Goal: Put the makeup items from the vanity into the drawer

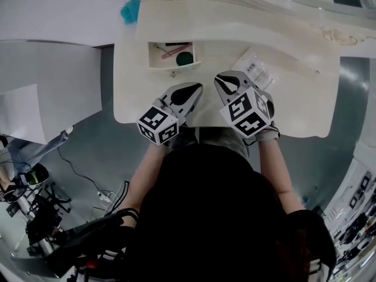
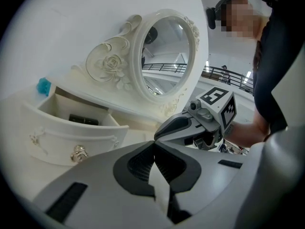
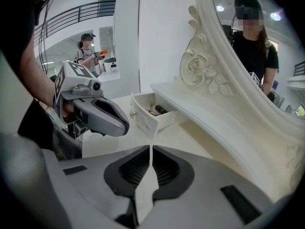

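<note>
Holding the left gripper (image 1: 194,90) and right gripper (image 1: 221,81) closed and empty near the open drawer (image 1: 154,56), you seem between items.

Drawer (image 1: 170,56) at vanity (image 1: 305,110) left — makeup items (image 1: 183,57) in it; packet (image 1: 254,68) right of drawer; mirror (image 2: 167,56) behind.

I count two grippers, the left gripper (image 1: 197,89) and the right gripper (image 1: 219,78), above one vanity (image 1: 294,98) with one mirror (image 2: 167,56) and one open drawer (image 1: 151,54). Three items lie in it: one black tube (image 1: 176,44), one red pencil (image 1: 172,53), one dark green round compact (image 1: 185,58). One clear packet (image 1: 254,68) lies on top, and one teal thing (image 1: 130,10) sits by the back left corner.
</note>
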The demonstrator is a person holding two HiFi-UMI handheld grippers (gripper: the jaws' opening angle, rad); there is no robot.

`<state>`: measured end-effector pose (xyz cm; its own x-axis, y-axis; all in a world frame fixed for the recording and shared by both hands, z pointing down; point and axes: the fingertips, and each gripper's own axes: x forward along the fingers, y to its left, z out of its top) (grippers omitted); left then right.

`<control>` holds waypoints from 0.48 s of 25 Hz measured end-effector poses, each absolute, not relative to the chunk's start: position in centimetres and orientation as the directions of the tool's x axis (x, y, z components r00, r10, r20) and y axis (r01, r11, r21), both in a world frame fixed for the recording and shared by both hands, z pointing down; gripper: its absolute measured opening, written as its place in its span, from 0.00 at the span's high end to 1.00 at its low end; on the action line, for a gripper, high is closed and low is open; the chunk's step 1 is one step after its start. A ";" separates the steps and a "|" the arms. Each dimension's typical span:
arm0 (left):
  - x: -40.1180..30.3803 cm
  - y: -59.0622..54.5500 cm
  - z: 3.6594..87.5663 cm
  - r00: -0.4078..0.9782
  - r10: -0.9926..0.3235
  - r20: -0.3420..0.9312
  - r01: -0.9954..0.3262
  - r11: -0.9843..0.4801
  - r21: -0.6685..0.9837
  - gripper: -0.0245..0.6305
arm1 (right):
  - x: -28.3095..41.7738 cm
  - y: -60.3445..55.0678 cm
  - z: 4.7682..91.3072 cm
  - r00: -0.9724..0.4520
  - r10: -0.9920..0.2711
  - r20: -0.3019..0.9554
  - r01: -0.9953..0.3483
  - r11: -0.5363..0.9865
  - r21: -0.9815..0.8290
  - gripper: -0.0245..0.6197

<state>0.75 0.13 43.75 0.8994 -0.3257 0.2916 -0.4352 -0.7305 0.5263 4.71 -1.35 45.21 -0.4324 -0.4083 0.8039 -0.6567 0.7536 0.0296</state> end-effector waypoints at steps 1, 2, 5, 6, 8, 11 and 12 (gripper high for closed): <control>1.2 0.3 43.8 0.902 -0.317 0.292 -0.428 -0.734 0.527 0.94 | 5.1 -1.1 45.2 -0.429 -0.410 0.805 -0.663 0.748 0.028 0.91; 1.6 0.4 43.8 0.906 -0.306 0.293 -0.420 -0.738 0.528 0.94 | 5.5 -0.9 45.3 -0.424 -0.412 0.807 -0.671 0.741 0.026 0.91; 2.8 0.7 43.9 0.915 -0.277 0.295 -0.397 -0.751 0.528 0.94 | 6.8 -0.3 45.5 -0.409 -0.418 0.811 -0.694 0.720 0.021 0.91; 3.2 0.8 43.9 0.917 -0.269 0.296 -0.391 -0.754 0.528 0.94 | 7.2 -0.2 45.6 -0.406 -0.420 0.811 -0.700 0.714 0.020 0.91; 4.1 1.0 44.1 0.921 -0.252 0.298 -0.379 -0.760 0.528 0.94 | 8.1 0.1 45.7 -0.400 -0.424 0.812 -0.712 0.702 0.016 0.91; 5.4 1.3 44.2 0.926 -0.228 0.300 -0.360 -0.768 0.529 0.94 | 9.4 0.6 45.9 -0.387 -0.431 0.815 -0.730 0.683 0.015 0.91; 5.8 1.4 44.3 0.928 -0.221 0.300 -0.354 -0.771 0.530 0.94 | 9.8 0.7 45.9 -0.382 -0.433 0.816 -0.736 0.677 0.014 0.91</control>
<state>5.80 1.44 44.27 0.9282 -0.2207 0.2995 -0.3542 -0.7707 0.5297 9.82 0.74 45.93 -0.3825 -0.4328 0.8163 -0.7358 0.6770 0.0142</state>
